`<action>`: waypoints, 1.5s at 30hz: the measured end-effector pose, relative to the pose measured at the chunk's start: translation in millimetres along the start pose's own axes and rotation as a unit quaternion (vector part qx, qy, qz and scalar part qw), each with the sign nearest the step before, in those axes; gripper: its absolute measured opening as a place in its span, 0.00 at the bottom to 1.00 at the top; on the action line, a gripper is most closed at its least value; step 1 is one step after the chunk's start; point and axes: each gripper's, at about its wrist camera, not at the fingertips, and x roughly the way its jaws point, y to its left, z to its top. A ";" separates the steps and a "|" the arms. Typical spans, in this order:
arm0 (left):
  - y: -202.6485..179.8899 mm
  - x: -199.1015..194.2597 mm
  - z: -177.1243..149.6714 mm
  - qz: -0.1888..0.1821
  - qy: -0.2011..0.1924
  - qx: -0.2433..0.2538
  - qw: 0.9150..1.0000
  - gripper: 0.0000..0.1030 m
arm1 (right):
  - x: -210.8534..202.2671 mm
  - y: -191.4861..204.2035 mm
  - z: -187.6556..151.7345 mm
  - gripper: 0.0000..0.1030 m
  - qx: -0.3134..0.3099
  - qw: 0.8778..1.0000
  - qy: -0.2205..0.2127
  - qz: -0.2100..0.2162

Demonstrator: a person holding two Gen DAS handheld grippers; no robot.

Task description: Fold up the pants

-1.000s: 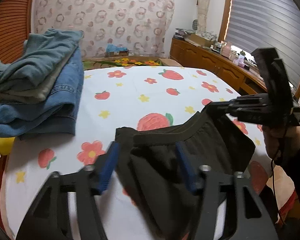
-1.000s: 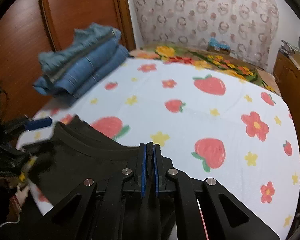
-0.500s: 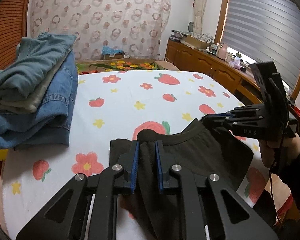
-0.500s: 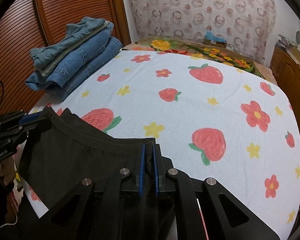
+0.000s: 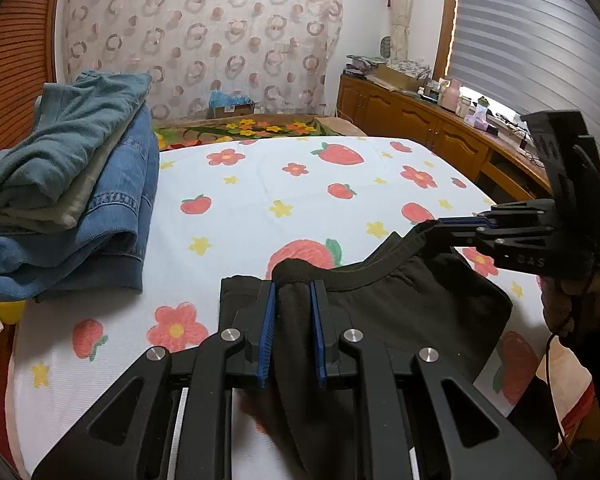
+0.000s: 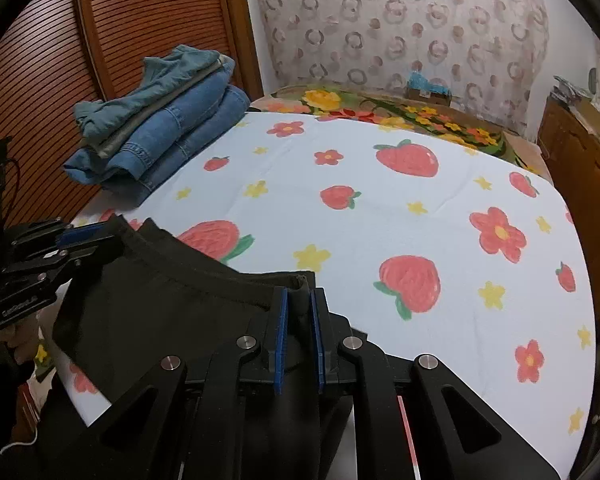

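Note:
Black pants (image 5: 400, 312) hang by their waistband at the near edge of the bed. My left gripper (image 5: 293, 292) is shut on one end of the waistband; it also shows in the right wrist view (image 6: 88, 236). My right gripper (image 6: 299, 294) is shut on the other end of the waistband (image 6: 204, 272); it also shows in the left wrist view (image 5: 452, 226). The waistband sags in a curve between the two grippers. The legs drop below the bed edge, out of sight.
The bed (image 5: 300, 184) has a white sheet with strawberries and flowers. A stack of folded jeans and blue clothes (image 5: 72, 184) lies at its left side, seen also in the right wrist view (image 6: 160, 116). A wooden cabinet (image 5: 440, 128) stands to the right, a wooden slatted door (image 6: 100, 40) to the left.
My left gripper has closed on the waistband's left end. Both grippers have lifted and carried the pants farther over the bed.

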 end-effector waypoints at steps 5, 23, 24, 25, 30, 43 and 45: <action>-0.6 -2.1 -0.1 0.002 -0.001 0.003 1.000 0.17 | -14.4 1.2 -9.2 0.23 0.003 1.000 -0.002 0.000; 16.2 0.5 -10.2 0.009 0.017 -0.026 0.999 0.51 | -11.9 -5.6 -31.1 0.40 0.025 0.999 0.035 -0.025; 16.4 0.5 -10.8 0.010 0.019 -0.027 0.999 0.56 | -10.5 -5.9 -31.7 0.41 0.024 0.999 0.036 -0.025; 17.8 0.5 -11.7 0.011 0.020 -0.029 0.999 0.63 | -8.0 -5.6 -31.3 0.41 0.022 0.999 0.037 -0.026; 22.5 1.7 -14.6 0.014 0.023 -0.035 0.999 0.70 | -0.1 -5.3 -29.9 0.43 0.019 0.999 0.037 -0.030; 29.5 18.5 -22.8 0.009 0.057 -0.052 0.997 0.70 | 6.7 -7.5 -33.5 0.62 -0.001 0.999 0.014 -0.037; 28.8 18.8 -22.7 0.008 0.058 -0.051 0.997 0.70 | 7.1 -8.1 -33.9 0.65 0.000 0.999 0.013 -0.033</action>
